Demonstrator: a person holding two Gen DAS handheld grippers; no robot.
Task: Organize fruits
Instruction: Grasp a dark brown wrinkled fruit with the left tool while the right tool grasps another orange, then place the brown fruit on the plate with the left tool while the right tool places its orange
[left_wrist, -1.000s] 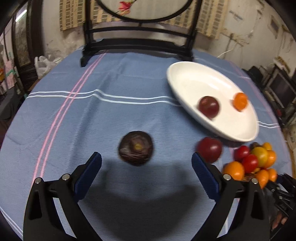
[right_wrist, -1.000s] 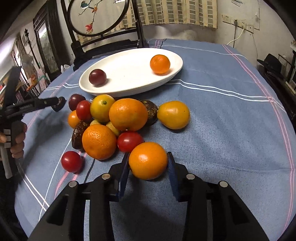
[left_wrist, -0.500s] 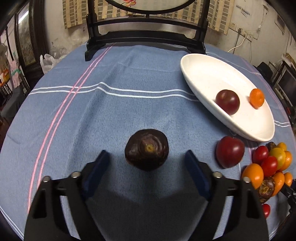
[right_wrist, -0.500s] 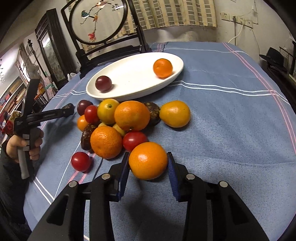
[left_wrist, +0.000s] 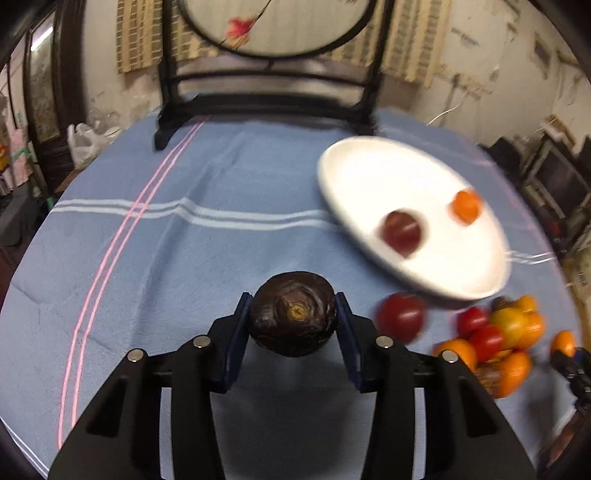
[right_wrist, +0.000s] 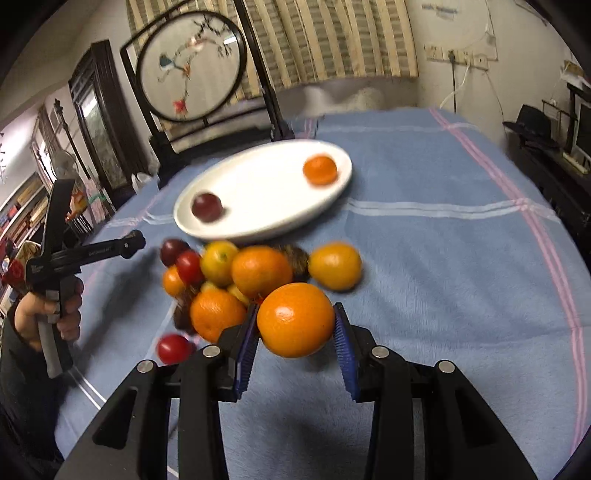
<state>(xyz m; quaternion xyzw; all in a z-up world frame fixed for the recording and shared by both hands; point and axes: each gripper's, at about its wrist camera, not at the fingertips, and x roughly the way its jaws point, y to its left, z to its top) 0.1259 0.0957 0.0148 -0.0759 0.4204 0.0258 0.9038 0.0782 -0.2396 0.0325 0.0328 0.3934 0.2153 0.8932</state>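
My left gripper is shut on a dark wrinkled passion fruit and holds it above the blue tablecloth. My right gripper is shut on a large orange, lifted just in front of the fruit pile. The white oval plate holds a dark red plum and a small orange. It shows in the right wrist view too. The pile also shows at the right of the left wrist view, with a red tomato beside it.
A dark wooden screen stand rises at the table's far edge. A loose red tomato lies left of my right gripper. The left hand-held gripper shows at the left of the right wrist view.
My left gripper has closed on the passion fruit and lifted it. My right gripper has raised the orange off the cloth.
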